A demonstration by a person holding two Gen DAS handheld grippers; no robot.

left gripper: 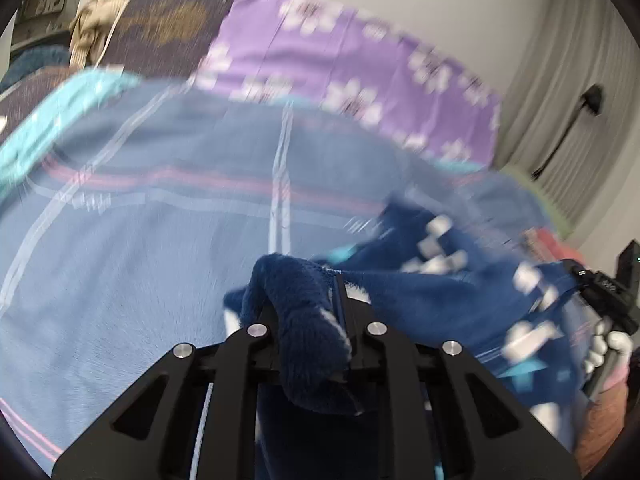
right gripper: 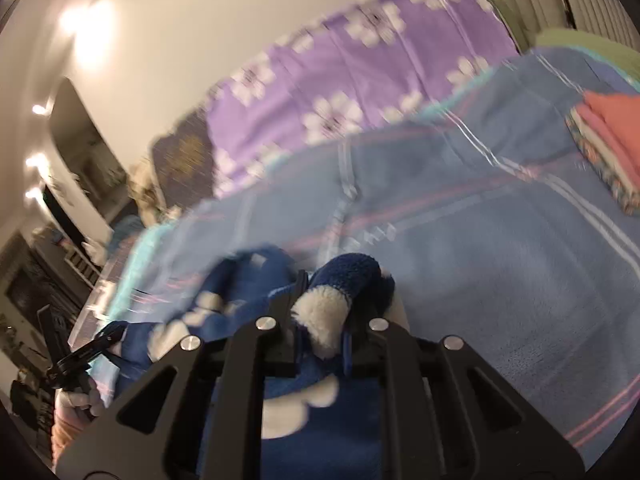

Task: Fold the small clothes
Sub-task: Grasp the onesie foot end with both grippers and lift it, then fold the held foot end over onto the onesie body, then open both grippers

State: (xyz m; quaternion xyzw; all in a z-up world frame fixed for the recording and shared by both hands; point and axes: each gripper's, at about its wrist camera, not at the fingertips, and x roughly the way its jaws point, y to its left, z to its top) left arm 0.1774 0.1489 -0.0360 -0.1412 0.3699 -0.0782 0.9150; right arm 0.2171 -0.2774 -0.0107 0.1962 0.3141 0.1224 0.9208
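fleece [left gripper: 420, 292], navy with white patches, hangs stretched between my two grippers above the bed. my left gripper [left gripper: 308, 320] is clamped on one bunched navy edge, the fabric bulging up between its jaws. my right gripper [right gripper: 320, 312] is clamped on another edge, where a white fuzzy fold [right gripper: 324, 316] pokes out between the jaws. below lies a blue sheet [left gripper: 120, 280] with pink and white stripes, and beyond it a purple flowered cover [right gripper: 360, 76]. a folded pink stack [right gripper: 612, 140] rests on the sheet, well apart from the fleece. both views are blurred.
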